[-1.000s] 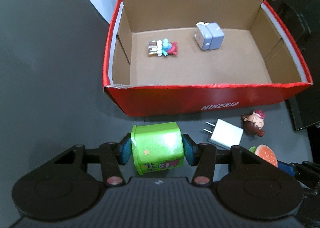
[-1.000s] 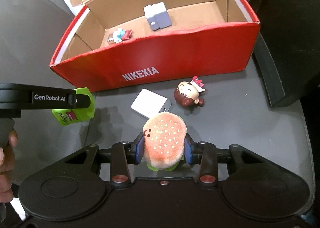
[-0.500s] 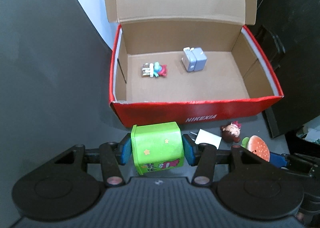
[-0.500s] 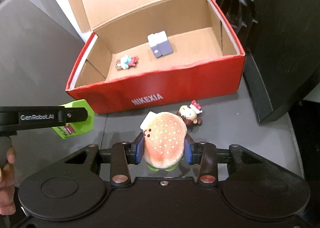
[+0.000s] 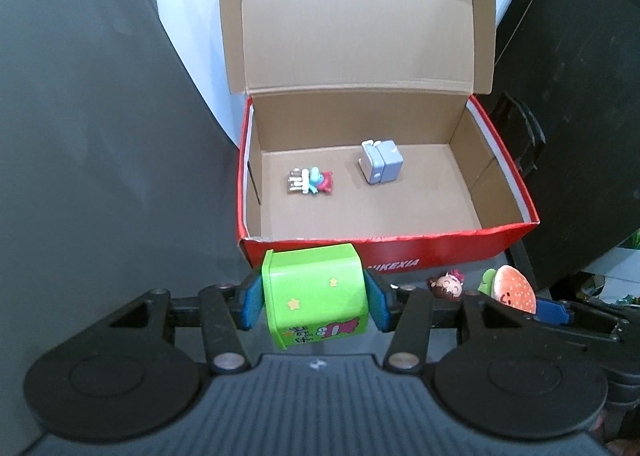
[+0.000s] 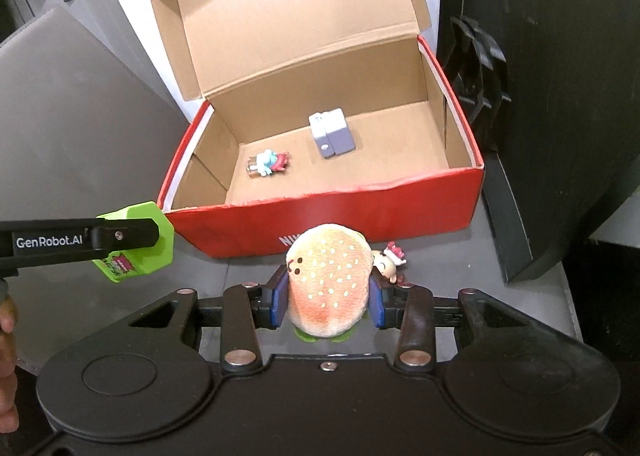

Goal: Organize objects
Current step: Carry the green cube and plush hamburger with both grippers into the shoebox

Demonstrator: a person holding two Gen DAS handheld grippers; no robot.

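My left gripper (image 5: 315, 302) is shut on a green plastic box (image 5: 316, 296) with cartoon print, held above the table in front of the open red shoebox (image 5: 440, 250). My right gripper (image 6: 328, 302) is shut on a plush hamburger (image 6: 330, 276), also raised in front of the shoebox (image 6: 360, 212). Inside the box lie a small blue-and-red figurine (image 5: 312, 181) and a grey-blue charger block (image 5: 382, 161). A brown-haired doll head (image 5: 446, 286) lies on the table by the box's front wall. The green box also shows in the right wrist view (image 6: 136, 244).
The shoebox lid (image 5: 360, 16) stands open at the back. A dark cabinet (image 5: 580, 116) stands right of the box, a white wall (image 5: 188, 16) behind it. The grey tabletop (image 5: 100, 176) spreads to the left. A bare hand (image 6: 6, 336) holds the left gripper.
Both grippers have risen and pulled back with their loads; the shoebox looks smaller and farther. The white charger on the table is now hidden behind the held objects.
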